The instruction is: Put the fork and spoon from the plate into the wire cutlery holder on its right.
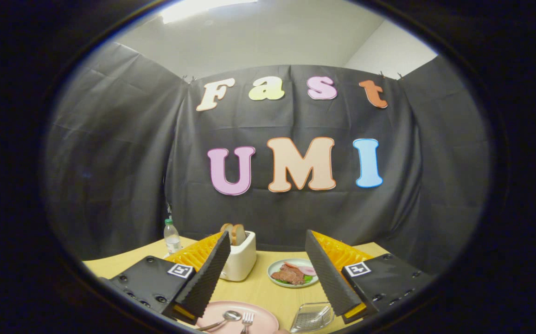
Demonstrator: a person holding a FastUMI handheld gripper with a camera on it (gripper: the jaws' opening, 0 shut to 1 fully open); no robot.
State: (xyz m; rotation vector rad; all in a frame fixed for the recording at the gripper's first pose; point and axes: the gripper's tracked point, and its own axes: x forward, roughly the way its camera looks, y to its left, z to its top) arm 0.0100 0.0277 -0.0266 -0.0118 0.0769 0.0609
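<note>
Cutlery lies untouched on the pink plate (pixel 258 320): the spoon (pixel 224 318) with its bowl toward the middle, and the fork (pixel 247 318) just beside it, tines pointing away from the tool. The tool (pixel 268 241) hangs above them with its fingers spread wide and nothing between them. Just beside the plate, under the right finger, sits the wire cutlery holder (pixel 313 316), which looks empty from here. Farther along the wooden worktop (pixel 261 287) stand a white toaster (pixel 241 260) with bread in it, a small plate of food (pixel 292 273) and a water bottle (pixel 172 235), all well clear of the job. Nothing appears to have been moved yet, so the first pick is probably the step in hand. To do it well, I would tip the tool downward and bring it low over one piece only, fingers straddling the handle crosswise rather than along it, and close slowly, since thin metal on a smooth plate will likely slide or pivot. Taking the fork first, as the piece nearer the holder, should keep the other from being nudged.
</note>
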